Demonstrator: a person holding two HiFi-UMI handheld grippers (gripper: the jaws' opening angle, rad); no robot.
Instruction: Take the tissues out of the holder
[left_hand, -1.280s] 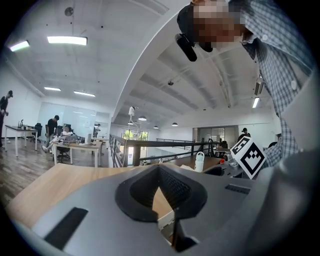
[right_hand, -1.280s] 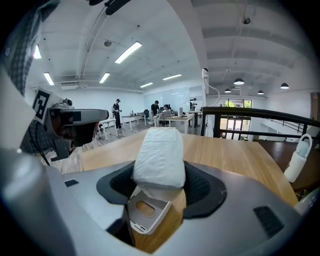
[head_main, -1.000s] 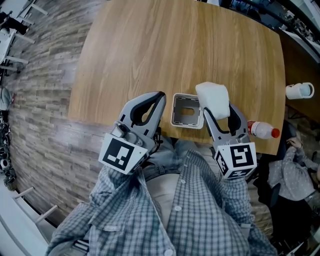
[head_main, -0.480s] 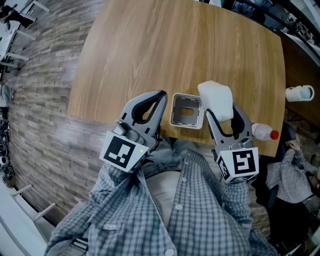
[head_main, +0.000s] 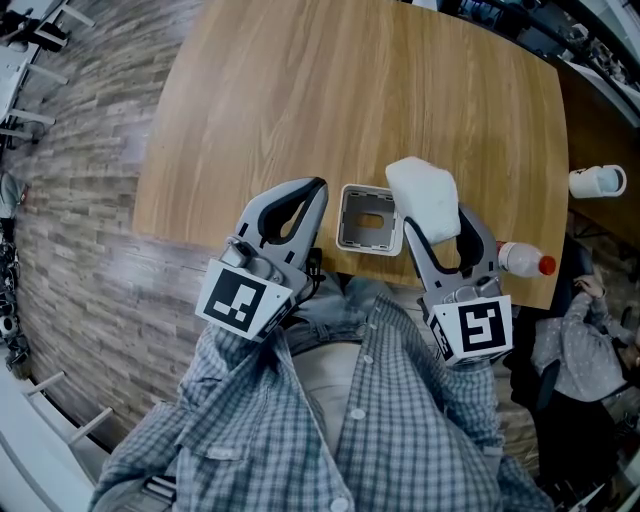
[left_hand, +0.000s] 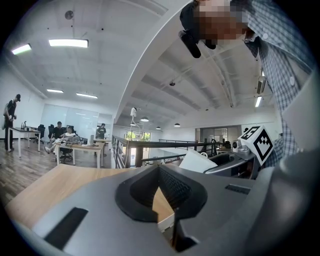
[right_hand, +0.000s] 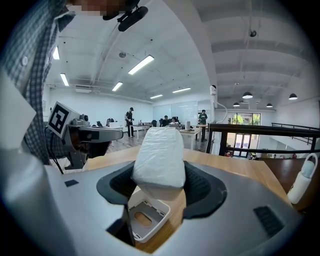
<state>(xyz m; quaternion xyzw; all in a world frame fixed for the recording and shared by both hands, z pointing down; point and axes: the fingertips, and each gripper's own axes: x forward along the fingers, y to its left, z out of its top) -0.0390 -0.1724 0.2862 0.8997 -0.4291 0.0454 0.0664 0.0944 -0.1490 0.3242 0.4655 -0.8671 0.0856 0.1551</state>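
Note:
A white tissue pack (head_main: 423, 198) is clamped between the jaws of my right gripper (head_main: 432, 222), held above the table just right of the holder. The holder (head_main: 346, 222) is a small white square box near the table's front edge, open on top, with an oval hole showing in its floor. In the right gripper view the tissue pack (right_hand: 157, 157) stands upright between the dark pads, with the holder (right_hand: 161, 208) below it. My left gripper (head_main: 317, 190) sits left of the holder, jaws meeting at the tips with nothing between them; the left gripper (left_hand: 160, 169) looks the same in its own view.
The wooden table (head_main: 350, 100) stretches away ahead. A plastic bottle (head_main: 522, 260) with a red cap lies at its right front corner. A white cylinder (head_main: 598, 181) sits on a darker surface further right. A seated person (head_main: 580, 350) is at the right edge.
My right gripper with the tissue pack drifted slightly right, then back left and a little farther away. The holder and the left gripper have hardly moved.

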